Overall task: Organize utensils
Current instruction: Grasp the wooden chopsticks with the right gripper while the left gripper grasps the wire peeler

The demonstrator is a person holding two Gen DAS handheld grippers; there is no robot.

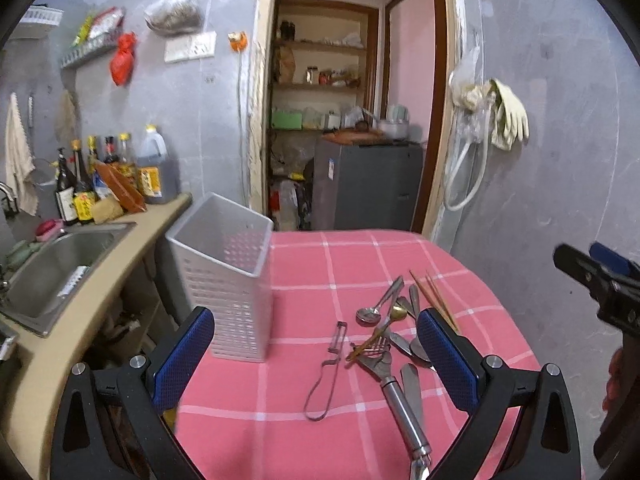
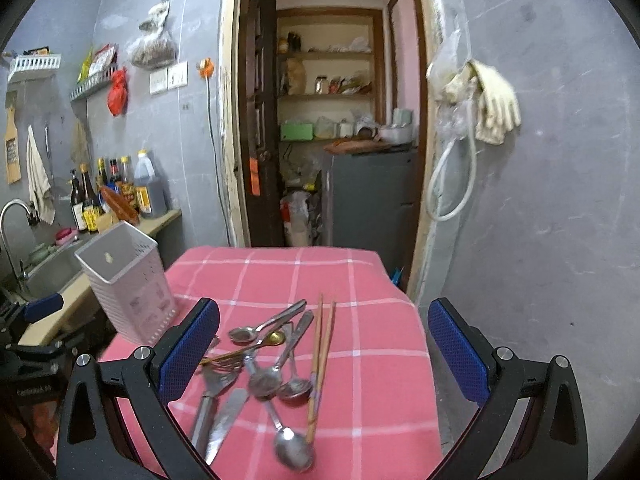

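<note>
A pile of metal spoons, a fork, a knife and a spatula (image 1: 390,332) (image 2: 264,364) lies on the pink checked tablecloth (image 1: 344,272) (image 2: 372,320). Wooden chopsticks (image 1: 436,300) (image 2: 320,356) lie beside the pile. A wire peeler (image 1: 326,368) lies apart, left of the pile. A white perforated utensil holder (image 1: 228,276) (image 2: 128,284) stands empty at the table's left edge. My left gripper (image 1: 316,352) is open above the peeler. My right gripper (image 2: 324,356) is open above the pile; it also shows at the right edge of the left wrist view (image 1: 600,280).
A steel sink (image 1: 52,272) and a counter with sauce bottles (image 1: 112,176) stand left of the table. An open doorway (image 1: 348,120) with shelves and a grey cabinet (image 1: 368,184) is behind. Gloves (image 1: 508,116) hang on the grey wall at the right.
</note>
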